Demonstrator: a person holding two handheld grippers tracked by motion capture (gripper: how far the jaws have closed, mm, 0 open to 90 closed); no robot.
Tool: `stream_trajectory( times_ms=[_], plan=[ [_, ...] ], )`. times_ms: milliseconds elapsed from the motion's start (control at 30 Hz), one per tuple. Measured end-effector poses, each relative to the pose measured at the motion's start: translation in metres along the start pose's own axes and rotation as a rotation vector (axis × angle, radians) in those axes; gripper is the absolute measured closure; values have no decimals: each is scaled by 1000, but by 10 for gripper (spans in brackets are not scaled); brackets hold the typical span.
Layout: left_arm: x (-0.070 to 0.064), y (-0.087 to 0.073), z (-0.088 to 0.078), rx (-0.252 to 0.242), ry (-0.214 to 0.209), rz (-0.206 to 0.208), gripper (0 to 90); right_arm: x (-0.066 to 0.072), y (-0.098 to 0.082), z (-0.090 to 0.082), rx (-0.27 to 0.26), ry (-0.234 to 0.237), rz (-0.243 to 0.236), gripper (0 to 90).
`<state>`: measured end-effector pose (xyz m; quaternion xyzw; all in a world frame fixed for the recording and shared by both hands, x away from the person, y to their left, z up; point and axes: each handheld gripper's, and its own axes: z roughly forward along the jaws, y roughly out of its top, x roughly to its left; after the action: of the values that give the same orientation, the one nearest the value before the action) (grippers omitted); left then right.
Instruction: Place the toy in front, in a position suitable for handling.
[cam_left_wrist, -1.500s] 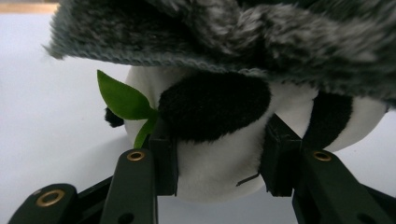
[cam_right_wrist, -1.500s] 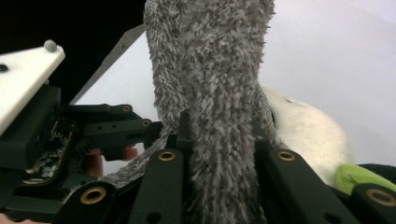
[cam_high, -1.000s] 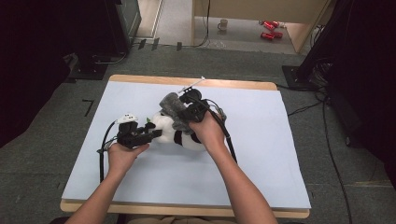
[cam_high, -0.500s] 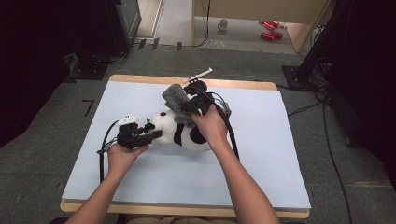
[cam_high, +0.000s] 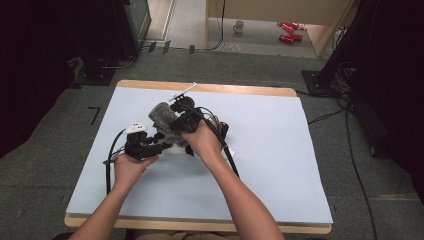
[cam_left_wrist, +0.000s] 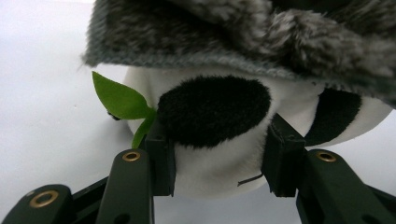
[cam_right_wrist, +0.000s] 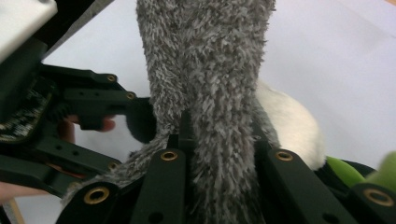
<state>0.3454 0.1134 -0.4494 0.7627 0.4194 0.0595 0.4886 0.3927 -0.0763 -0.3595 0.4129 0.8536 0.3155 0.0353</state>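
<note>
Left tongs (cam_left_wrist: 217, 161) are clamped on the plush panda (cam_left_wrist: 219, 121). Right tongs (cam_right_wrist: 219, 154) pinch the fuzzy grey sock (cam_right_wrist: 210, 70). No readable labels.

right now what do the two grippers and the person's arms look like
Both are black handheld tools. The left gripper carries a white block on top and trails a black cable toward the table edge; its jaws have brass-coloured rivets and rectangular black pads. The right gripper has a white stick at its top and a black cable along the forearm. The forearms are bare, no sleeves.
</note>
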Motion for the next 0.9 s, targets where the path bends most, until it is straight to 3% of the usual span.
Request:
stream_trajectory(
  times_ms=[100,167,267,500,700,800,900],
  plan=[
    [4,1,1,14,-8,12,539,-9,-3,-2,11,-32,-23,772],
    [8,0,1,15,-28,-3,541,-17,-7,-6,21,-69,-13,773],
    [9,0,1,19,-41,-4,544,-29,-11,-14,41,-87,23,775],
    [13,-1,-2,47,-62,6,544,-40,-8,-28,114,-150,-2,777],
    [13,-2,-3,59,-66,13,545,-60,-12,-41,97,-114,61,775],
    [13,-4,-4,60,-65,19,544,-70,-15,-48,50,-87,117,774],
    [13,-6,-5,64,-64,27,544,-77,-17,-58,-11,-72,142,774]
  ],
)
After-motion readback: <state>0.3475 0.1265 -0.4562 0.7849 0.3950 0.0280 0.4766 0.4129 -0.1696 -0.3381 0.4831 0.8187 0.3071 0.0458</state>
